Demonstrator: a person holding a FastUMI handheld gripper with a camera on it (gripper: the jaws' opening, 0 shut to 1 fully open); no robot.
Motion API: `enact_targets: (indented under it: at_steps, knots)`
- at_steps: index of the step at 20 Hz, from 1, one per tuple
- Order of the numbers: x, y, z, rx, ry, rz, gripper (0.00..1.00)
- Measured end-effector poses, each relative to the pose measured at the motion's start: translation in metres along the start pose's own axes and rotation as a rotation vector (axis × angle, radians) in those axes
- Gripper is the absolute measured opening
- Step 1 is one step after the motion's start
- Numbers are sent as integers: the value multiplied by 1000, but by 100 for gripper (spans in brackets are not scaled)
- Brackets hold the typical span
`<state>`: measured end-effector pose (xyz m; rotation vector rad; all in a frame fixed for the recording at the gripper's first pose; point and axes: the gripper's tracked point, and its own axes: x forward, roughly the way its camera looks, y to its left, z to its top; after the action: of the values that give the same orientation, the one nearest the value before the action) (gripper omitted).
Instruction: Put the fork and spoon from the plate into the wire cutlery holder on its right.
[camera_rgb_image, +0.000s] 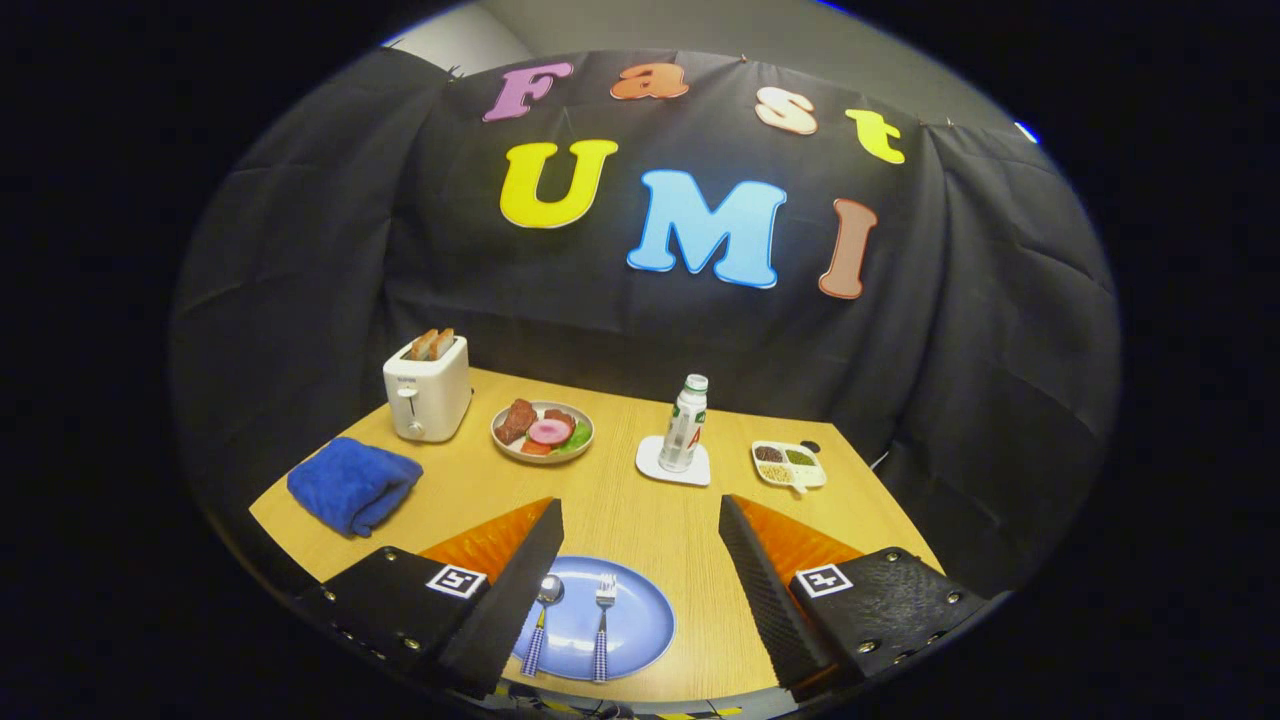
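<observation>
1. Gripper view: round blue plate (640, 625) lies on the wooden table (620, 500), between the black fingers and low down near them.
2. On it, side by side, a metal spoon with a blue checked handle (541, 622) by the left finger, and a matching metal fork (603, 625) just right of it.
3. Gripper (640, 520) is spread wide, holding nothing, fingers apart above the plate.
4. Beyond the fingers: clear bottle with a green cap (685, 425) on a white coaster (672, 462), and a white divided dish of grains (789, 464).
5. Beyond the left finger: grey plate of food (542, 432), white toaster with bread (427, 389), and a folded blue towel (352, 484).
</observation>
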<state>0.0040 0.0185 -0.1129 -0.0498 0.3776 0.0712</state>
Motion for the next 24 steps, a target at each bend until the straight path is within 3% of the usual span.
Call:
enact_targets:
  at_steps: [12,19,20,21,24]
  knots:
    - [32,17,-145,-83,567,112,97]
    - [43,24,-182,-113,703,134,96]
    - [45,25,-185,-110,716,143,95]
    - [47,26,-189,-110,727,149,80]
    - [50,31,-196,-131,758,168,80]
